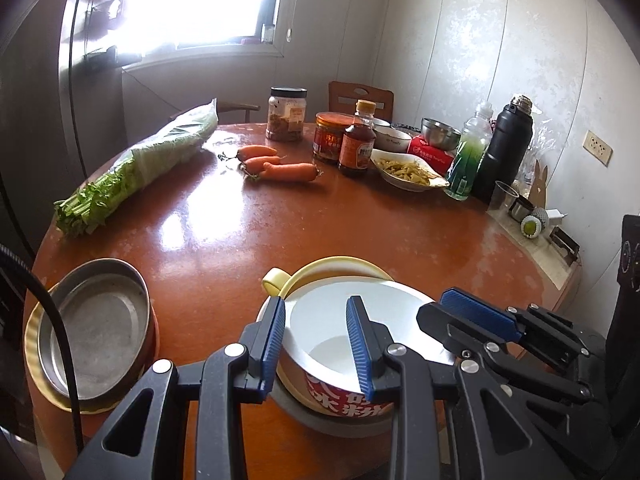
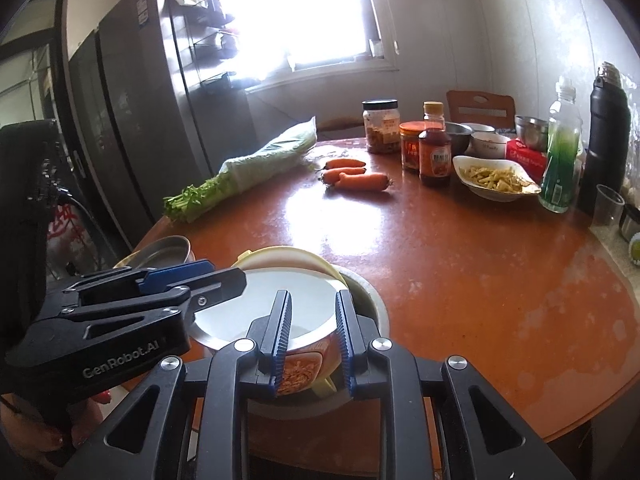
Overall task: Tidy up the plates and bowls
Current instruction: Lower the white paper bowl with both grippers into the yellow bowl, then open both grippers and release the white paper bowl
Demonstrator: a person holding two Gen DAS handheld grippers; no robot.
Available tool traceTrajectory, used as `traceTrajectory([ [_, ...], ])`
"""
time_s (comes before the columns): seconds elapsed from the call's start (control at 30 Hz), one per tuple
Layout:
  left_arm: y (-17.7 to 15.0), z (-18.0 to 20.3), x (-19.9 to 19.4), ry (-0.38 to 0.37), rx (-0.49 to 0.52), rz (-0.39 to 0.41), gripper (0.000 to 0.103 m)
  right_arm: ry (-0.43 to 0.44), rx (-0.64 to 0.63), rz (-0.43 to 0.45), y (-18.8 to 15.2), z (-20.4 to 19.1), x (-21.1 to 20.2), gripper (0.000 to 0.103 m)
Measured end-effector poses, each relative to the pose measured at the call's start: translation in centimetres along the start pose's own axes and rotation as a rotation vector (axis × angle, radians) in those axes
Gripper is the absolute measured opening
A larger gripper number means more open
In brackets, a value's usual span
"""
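Left wrist view, left gripper: fingers clenched across the near wall of the paper bowl, one inside, one outside
Bowl's place: near worktop edge, seated in a yellow cup, likely being nested
Metal dish: left of the bowl, apart

Right wrist view, right gripper: fingers clamped on the bowl's other rim, sharing the load
Beneath: grey bowl under the stack

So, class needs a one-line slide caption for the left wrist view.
Both tongs, left and right, grip a white bowl over a yellow bowl on the table.
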State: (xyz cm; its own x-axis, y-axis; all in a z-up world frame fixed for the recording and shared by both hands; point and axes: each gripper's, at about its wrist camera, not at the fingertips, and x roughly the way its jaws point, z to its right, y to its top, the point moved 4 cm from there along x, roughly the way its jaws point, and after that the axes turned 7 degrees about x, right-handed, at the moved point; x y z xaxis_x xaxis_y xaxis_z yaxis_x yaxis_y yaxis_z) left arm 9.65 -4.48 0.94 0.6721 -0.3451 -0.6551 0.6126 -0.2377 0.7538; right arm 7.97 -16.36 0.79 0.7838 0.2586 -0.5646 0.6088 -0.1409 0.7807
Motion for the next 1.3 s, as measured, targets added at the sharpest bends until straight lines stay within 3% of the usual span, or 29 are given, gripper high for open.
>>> traceTrajectory([
  [0.2, 0.2, -0.3, 0.2, -0.011, -0.009, 0.002, 0.032, 0.011, 0.038, -0.01, 0.5, 0.4, 0.6, 0.029],
  [0.27, 0.0, -0.3, 0.6, 0.003, -0.004, -0.005, 0.032, 0.004, 0.036, -0.012, 0.4, 0.6, 0.6, 0.04],
  [0.73, 0.1, -0.4, 0.5, 0.02, 0.015, 0.015, 0.033, 0.014, 0.058, 0.022, -0.8, 1.3, 0.9, 0.051],
  [0.97, -0.4, 0.0, 0.2, 0.024, 0.033, 0.002, 0.038, 0.047, 0.077, -0.035, -1.1, 1.6, 0.9, 0.059],
  [1.1, -1.3, -0.4, 1.1, 0.025, 0.011, -0.044, 0.039, 0.004, 0.028, -0.081, -1.6, 1.2, 1.6, 0.057],
  [1.17, -1.6, -0.5, 1.5, 0.02, 0.013, -0.058, 0.039, 0.02, 0.03, -0.091, -1.8, 1.0, 2.2, 0.034],
  [1.3, -1.6, -0.5, 1.8, 0.026, 0.018, -0.058, 0.039, -0.009, -0.004, -0.077, -1.7, 0.8, 2.8, 0.029],
])
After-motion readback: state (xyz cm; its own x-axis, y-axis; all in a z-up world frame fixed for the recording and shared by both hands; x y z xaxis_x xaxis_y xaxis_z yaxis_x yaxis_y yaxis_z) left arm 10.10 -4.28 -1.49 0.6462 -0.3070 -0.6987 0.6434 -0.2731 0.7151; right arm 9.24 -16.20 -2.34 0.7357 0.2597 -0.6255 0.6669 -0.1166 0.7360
